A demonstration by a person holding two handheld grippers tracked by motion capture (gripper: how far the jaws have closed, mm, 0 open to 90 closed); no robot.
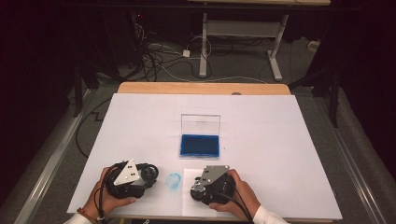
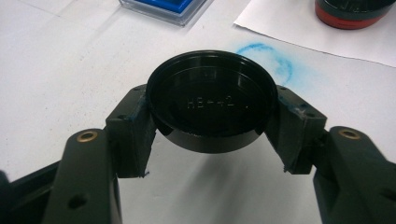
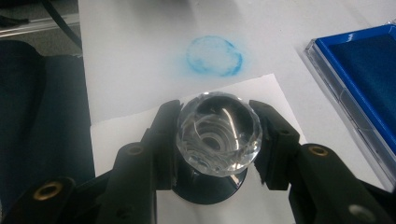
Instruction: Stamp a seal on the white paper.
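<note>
Faceted clear-glass stamp knob (image 3: 219,134) sitting clamped in the right hand-held gripper (image 3: 217,140).
Left hand-held gripper (image 2: 212,123) is pinching a glossy round black plastic cap (image 2: 212,100) over the white bench (image 2: 70,70).

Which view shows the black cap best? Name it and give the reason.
The left gripper view: the black cap sits close up, clamped between the left gripper jaws, with embossed lettering on its face. In the high view it is a small dark disc at that gripper's tip, without detail. The right gripper view gives no clear sight of it.
</note>
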